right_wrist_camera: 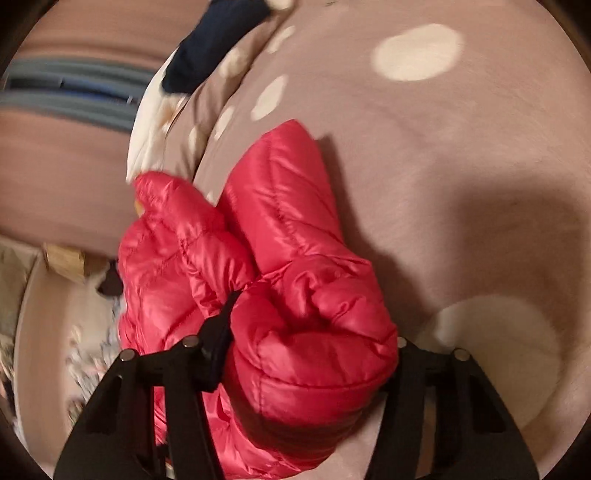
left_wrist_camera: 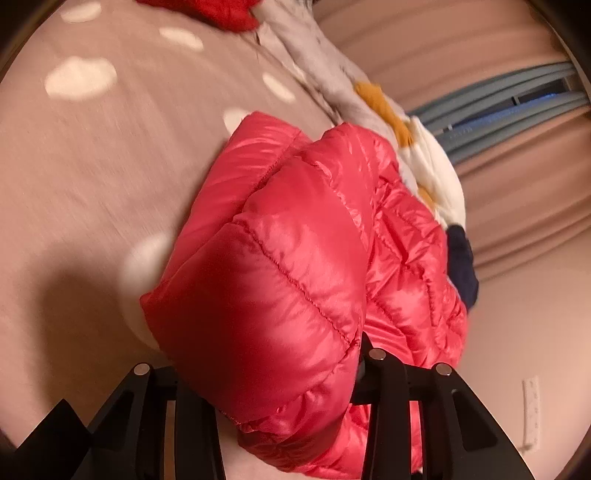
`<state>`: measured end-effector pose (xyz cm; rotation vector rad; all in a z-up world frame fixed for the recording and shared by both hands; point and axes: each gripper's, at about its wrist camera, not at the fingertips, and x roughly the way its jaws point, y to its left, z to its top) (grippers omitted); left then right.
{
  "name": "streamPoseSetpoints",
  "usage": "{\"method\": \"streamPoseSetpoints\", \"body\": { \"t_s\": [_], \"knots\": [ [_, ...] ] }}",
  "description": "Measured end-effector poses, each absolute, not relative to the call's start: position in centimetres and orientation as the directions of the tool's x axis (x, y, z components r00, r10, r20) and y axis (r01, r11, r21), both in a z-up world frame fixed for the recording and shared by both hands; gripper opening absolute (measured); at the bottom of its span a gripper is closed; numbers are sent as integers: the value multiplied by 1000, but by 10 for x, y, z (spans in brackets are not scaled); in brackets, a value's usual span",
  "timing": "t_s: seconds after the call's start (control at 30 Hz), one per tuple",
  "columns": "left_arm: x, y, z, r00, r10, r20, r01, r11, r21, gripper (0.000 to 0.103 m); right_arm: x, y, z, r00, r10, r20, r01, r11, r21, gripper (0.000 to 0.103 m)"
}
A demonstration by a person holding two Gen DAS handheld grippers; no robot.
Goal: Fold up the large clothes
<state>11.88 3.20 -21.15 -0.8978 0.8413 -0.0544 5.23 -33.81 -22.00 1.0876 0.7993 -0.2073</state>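
Note:
A shiny red quilted puffer jacket (left_wrist_camera: 295,240) lies bunched in thick folds on the pink bedcover with white dots (left_wrist_camera: 92,166). My left gripper (left_wrist_camera: 273,354) is shut on a puffy fold of it, and the padding bulges out over both black fingers (left_wrist_camera: 376,369). In the right wrist view the same jacket (right_wrist_camera: 288,258) fills the space between the jaws of my right gripper (right_wrist_camera: 314,325). Its left fingertip (right_wrist_camera: 229,306) presses into the fabric. The other fingertip is hidden behind the fold.
A white garment with orange patches (left_wrist_camera: 424,155) and a dark navy cloth (left_wrist_camera: 461,266) lie along the bed's edge beside the jacket. A red cloth (left_wrist_camera: 221,14) sits at the far end. Pink curtains (left_wrist_camera: 517,184) hang beyond the bed.

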Motion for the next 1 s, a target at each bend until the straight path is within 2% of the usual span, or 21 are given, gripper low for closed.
{"method": "streamPoseSetpoints", "body": {
  "t_s": [0.1, 0.2, 0.37, 0.5, 0.57, 0.63, 0.73, 0.9, 1.0],
  "knots": [
    [112, 41, -194, 735, -246, -632, -313, 704, -638, 37, 73, -319, -224, 678, 302, -670, 467, 526, 711, 52],
    [108, 46, -185, 759, -233, -609, -299, 705, -643, 35, 93, -301, -224, 651, 284, -704, 441, 614, 655, 52],
    [105, 47, -174, 773, -324, -545, -213, 677, -705, 33, 113, -292, -219, 638, 208, -742, 440, 692, 572, 55],
    [101, 30, -146, 793, -420, -441, -54, 672, -738, 33, 111, -298, -222, 641, 237, -730, 432, 675, 598, 55],
    [98, 12, -130, 785, -465, -409, 43, 700, -712, 33, 100, -299, -223, 641, 241, -729, 430, 674, 601, 55],
    [95, -8, -121, 754, -532, -384, 134, 698, -704, 33, 91, -299, -223, 638, 236, -733, 423, 689, 589, 55],
    [94, -40, -118, 664, -684, -303, 266, 594, -759, 34, 86, -296, -222, 632, 223, -742, 422, 704, 571, 55],
    [100, -102, -132, 518, -775, -362, 363, 582, -728, 41, 83, -302, -223, 636, 249, -731, 414, 689, 595, 53],
    [114, -126, -159, 439, -807, -395, 333, 554, -763, 42, 81, -313, -226, 644, 294, -707, 410, 647, 642, 53]
  ]
}}
